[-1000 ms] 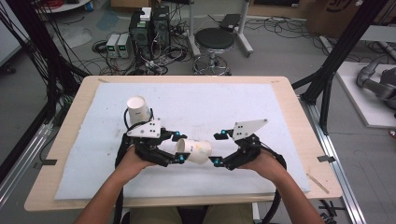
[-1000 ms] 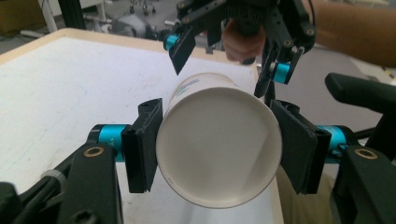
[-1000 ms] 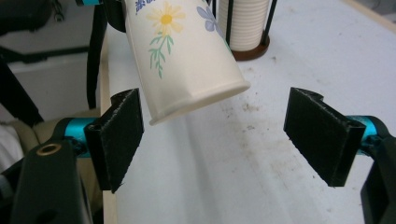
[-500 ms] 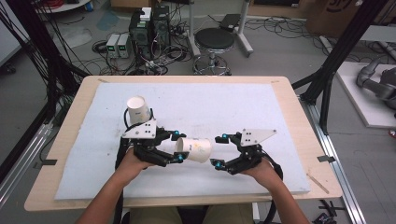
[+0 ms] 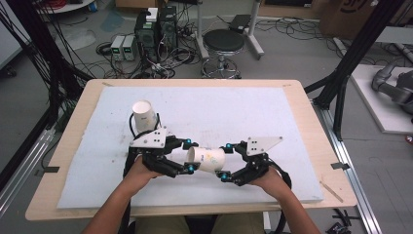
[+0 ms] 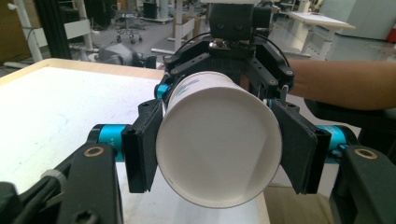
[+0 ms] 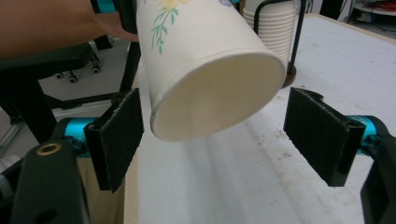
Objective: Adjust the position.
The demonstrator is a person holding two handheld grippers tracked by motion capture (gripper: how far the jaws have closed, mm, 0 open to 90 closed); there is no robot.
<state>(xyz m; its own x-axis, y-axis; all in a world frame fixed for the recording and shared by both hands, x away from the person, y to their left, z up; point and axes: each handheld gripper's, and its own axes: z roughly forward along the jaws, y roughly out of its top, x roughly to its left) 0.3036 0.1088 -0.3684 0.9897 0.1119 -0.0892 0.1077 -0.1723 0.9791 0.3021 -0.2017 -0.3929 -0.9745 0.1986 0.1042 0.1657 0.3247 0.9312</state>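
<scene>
While my left gripper [image 5: 187, 156] clamps its fingers [image 6: 142, 149] on the rim end of a paper cup [image 5: 206, 159], the cup lies on its side just above the white mat [image 5: 234, 112], a little below the middle of the high view. In the left gripper view its open mouth faces the camera, a black pad pressed against each side. My right gripper [image 5: 225, 161] meets it from the other side with its fingers [image 7: 322, 135] spread apart; in the right gripper view the cup's base end [image 7: 215, 88], printed with a green sprig, hangs between the two pads, and I cannot tell if either touches it. A stack of paper cups [image 5: 145, 115] stands in a black wire holder at the upper left of the desk [image 5: 302, 97].
</scene>
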